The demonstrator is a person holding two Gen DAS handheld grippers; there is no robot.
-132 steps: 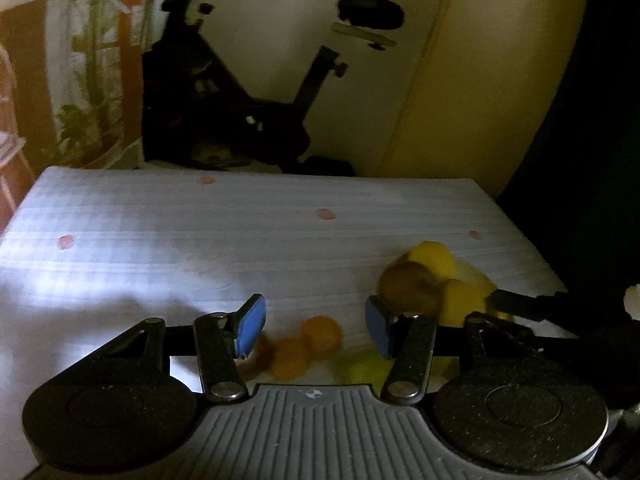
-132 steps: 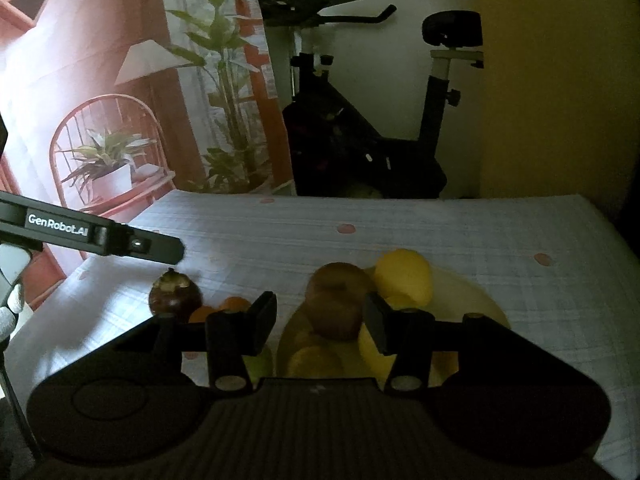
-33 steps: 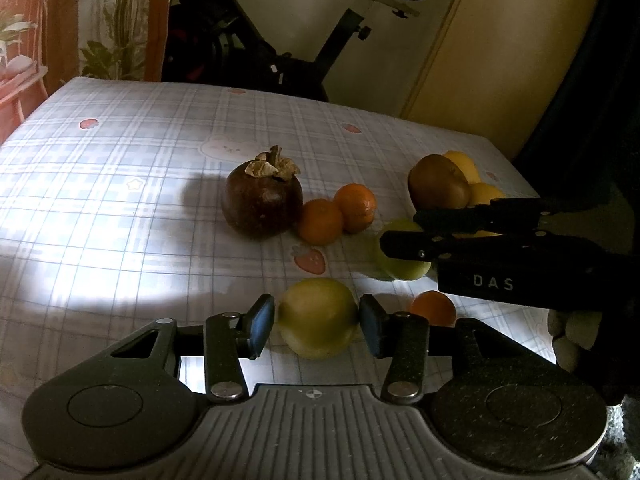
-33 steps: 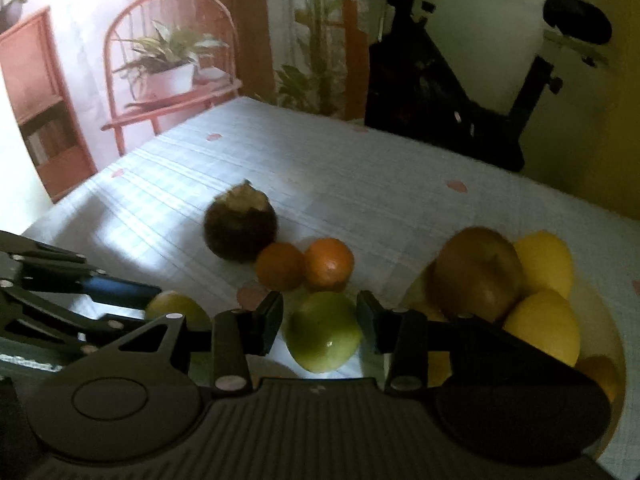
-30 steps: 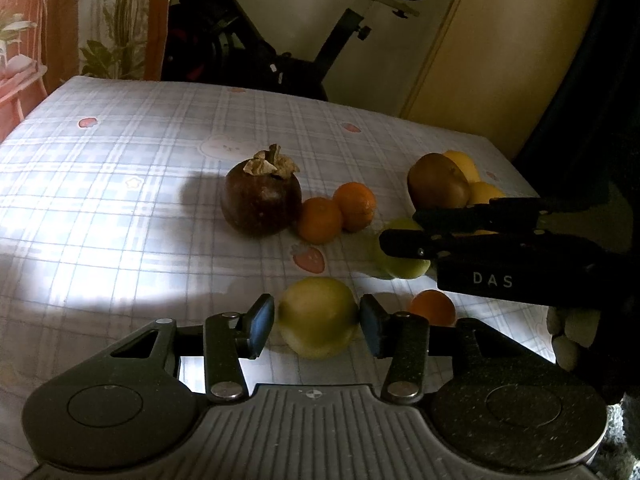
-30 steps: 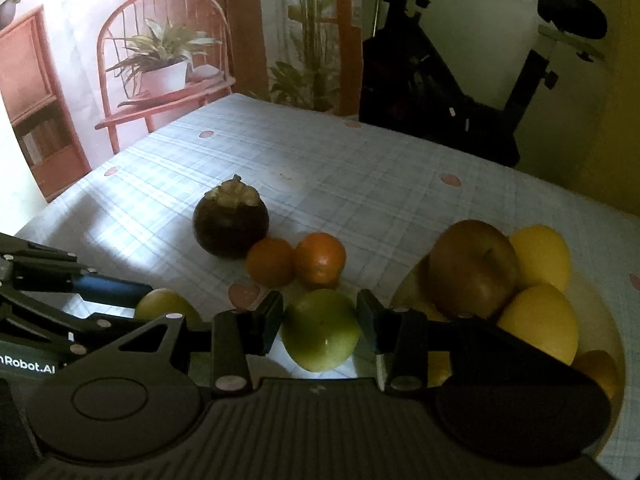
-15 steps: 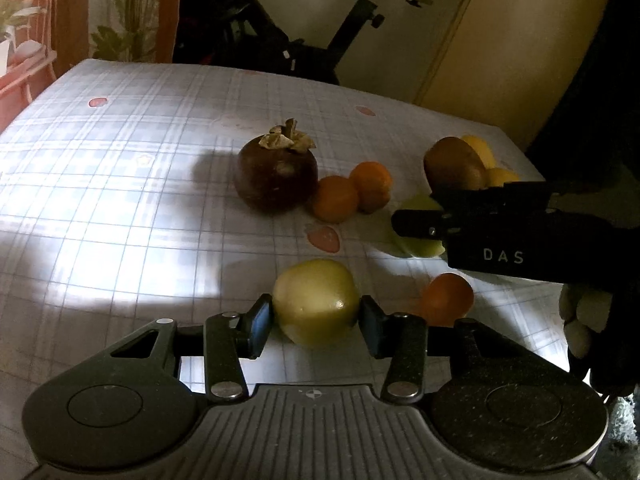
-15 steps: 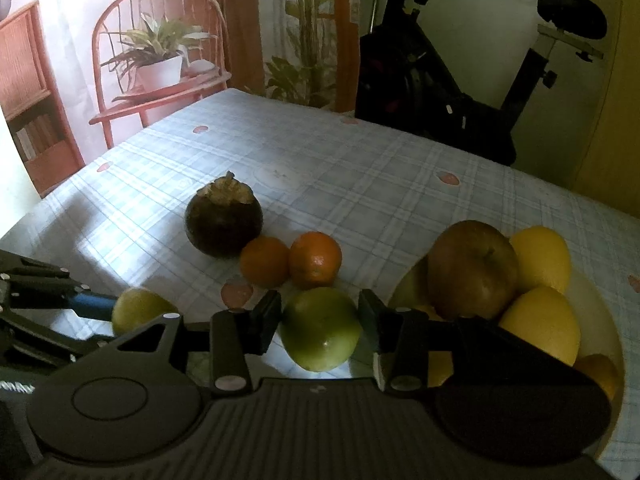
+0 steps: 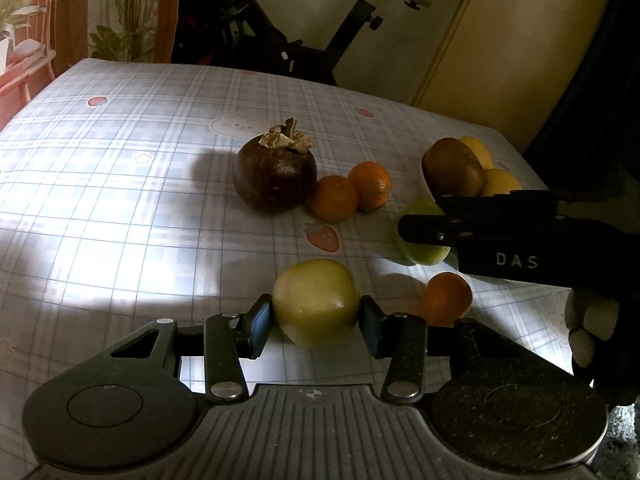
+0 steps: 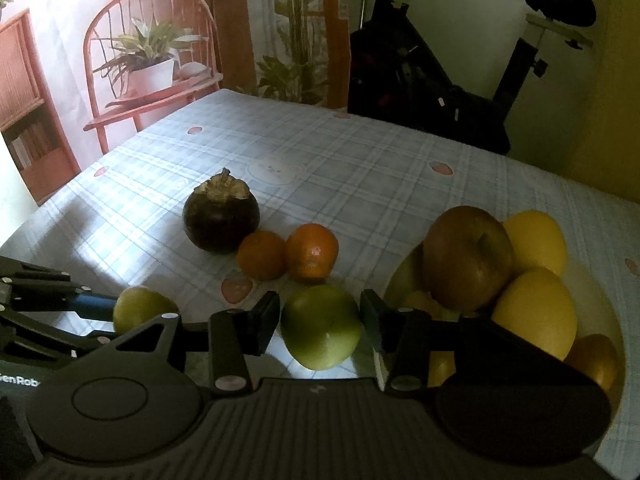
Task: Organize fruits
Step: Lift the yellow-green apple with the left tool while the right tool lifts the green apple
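place: home | cues: exercise bike (image 10: 460,92), plaid tablecloth (image 9: 140,160), potted plant (image 10: 148,64)

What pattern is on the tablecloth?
The tablecloth has a pale blue-and-white plaid with small strawberry prints; the left wrist view shows it best.

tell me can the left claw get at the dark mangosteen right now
Probably not yet: the left claw is shut on a yellow-green fruit, so it's occupied. Otherwise the path looks free; the mangosteen sits ahead on bare tablecloth, with two oranges touching its right side.

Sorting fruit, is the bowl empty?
No. The bowl holds a brown fruit and yellow fruits.
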